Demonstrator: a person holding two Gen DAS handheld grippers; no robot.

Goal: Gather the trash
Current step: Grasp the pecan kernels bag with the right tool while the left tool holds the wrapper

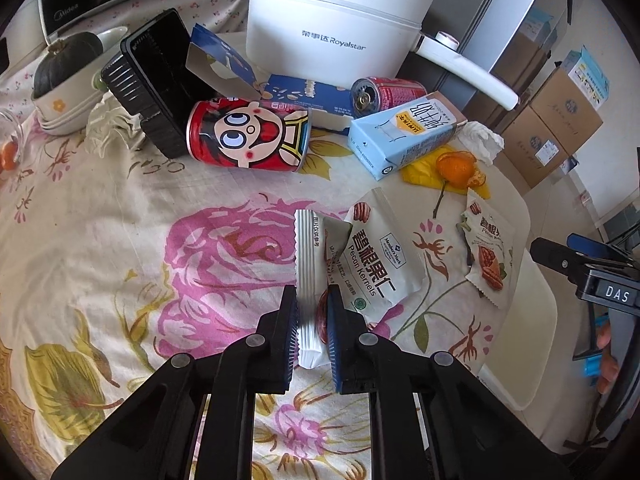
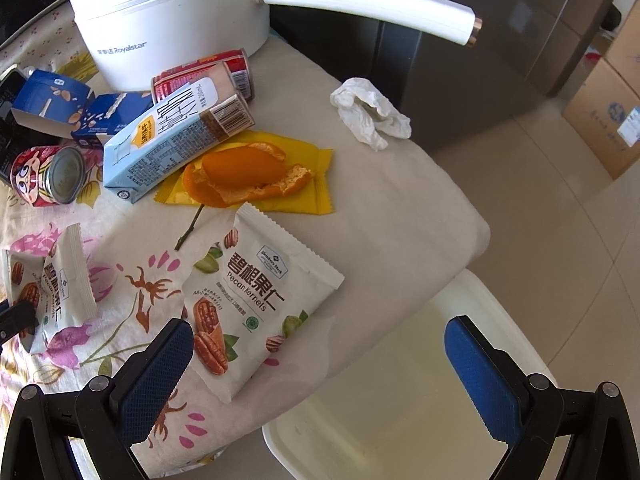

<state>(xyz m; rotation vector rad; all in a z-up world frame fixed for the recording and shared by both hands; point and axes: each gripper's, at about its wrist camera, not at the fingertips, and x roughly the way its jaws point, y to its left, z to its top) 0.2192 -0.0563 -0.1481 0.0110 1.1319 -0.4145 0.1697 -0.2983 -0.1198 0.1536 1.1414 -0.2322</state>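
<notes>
Two pecan kernel packets lie on the flower-patterned cloth of the desk. The left gripper (image 1: 313,330) has its fingers clamped on the crimped edge of the first pecan packet (image 1: 362,264), which rests toward the desk's near right area. The second pecan packet (image 2: 256,300) lies at the desk's right edge, just beside a white bin (image 2: 400,400) that stands below that edge. The right gripper (image 2: 320,364) hangs over this edge with its fingers wide apart and nothing between them: one finger over the second packet's lower corner, the other above the bin.

Farther back, a blue milk carton (image 2: 176,140) lies on its side, touching an orange peel (image 2: 244,178) that rests on a yellow wrapper (image 2: 316,176). A crumpled tissue (image 2: 370,112) sits near the far right edge. A red cartoon can (image 1: 250,136) lies on its side in the middle of the far part, next to a tipped black tray (image 1: 156,80) and a torn blue box (image 1: 304,96). A second red can (image 1: 384,94) lies against a white electric pot (image 1: 340,24) at the far edge.
</notes>
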